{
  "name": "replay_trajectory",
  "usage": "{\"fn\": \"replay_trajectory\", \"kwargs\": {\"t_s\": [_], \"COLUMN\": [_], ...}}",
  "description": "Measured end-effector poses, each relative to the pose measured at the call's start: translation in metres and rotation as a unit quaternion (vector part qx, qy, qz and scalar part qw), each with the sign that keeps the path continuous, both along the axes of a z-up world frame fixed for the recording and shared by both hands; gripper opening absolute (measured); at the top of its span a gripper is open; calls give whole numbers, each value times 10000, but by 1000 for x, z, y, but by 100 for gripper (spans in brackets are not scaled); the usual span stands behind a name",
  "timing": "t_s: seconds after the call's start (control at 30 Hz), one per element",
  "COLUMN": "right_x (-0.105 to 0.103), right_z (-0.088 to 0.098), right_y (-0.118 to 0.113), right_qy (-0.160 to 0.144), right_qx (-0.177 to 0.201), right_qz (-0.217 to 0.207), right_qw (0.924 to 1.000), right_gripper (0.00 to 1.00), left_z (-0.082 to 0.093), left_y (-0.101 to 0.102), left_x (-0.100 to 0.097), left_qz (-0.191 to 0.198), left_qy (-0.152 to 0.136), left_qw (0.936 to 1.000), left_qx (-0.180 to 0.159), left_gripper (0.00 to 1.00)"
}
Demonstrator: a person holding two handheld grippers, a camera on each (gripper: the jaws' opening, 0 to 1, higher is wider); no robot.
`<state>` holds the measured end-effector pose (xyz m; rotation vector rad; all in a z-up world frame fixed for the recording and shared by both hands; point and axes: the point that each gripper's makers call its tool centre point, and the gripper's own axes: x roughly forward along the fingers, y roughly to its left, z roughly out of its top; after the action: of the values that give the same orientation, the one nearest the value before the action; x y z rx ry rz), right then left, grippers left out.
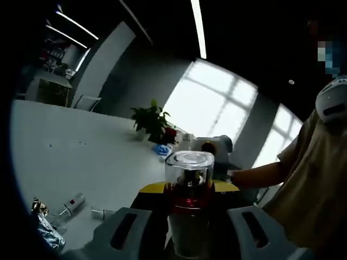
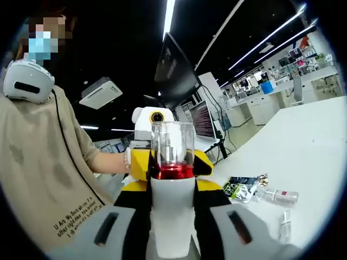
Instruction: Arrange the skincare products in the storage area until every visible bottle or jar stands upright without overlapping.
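Wide bare stretch of white table [image 1: 81, 146] in left gripper view: free passage. Obstacles near its lower edge: foil sachet [image 1: 46, 230], small tube [image 1: 72, 205], second small tube [image 1: 101, 213]. Potted plant [image 1: 152, 122] stands farther back. Right gripper view: open table [image 2: 303, 146] beyond green sachet [image 2: 241, 188] and clear vial [image 2: 277, 196]. Person's torso [image 2: 38, 179] blocks left side.

Beige printed T-shirt [image 2: 49, 179], grey claw [image 2: 173, 230] jaws

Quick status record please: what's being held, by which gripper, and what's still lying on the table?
held item: white bottle with clear cap and red collar, upright
left gripper: jaws either side of the bottle
right gripper: jaws either side of the same bottle
table: small tubes lying flat, foil sachet beside them
background: potted plant
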<state>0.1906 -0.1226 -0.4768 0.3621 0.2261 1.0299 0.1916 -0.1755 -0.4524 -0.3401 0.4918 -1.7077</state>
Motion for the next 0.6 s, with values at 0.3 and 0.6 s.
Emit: {"fn": "replay_trajectory", "kwargs": {"t_s": [0.3, 0.6], "right_x": [-16, -32], "right_z": [-24, -68], "right_y": [-6, -26], "right_qy": [214, -136], "right_qx": [-247, -1307], "right_qz": [-90, -320], "right_qw": [9994, 9908], "right_gripper": [29, 27], "left_z": [5, -32], "left_y": [-10, -23], "left_x": [-10, -39], "left_qz": [-341, -717], "left_qy": [-52, -1200], "left_qw": [9994, 9893], "left_qx": [-26, 421], "left_gripper": [24, 25]}}
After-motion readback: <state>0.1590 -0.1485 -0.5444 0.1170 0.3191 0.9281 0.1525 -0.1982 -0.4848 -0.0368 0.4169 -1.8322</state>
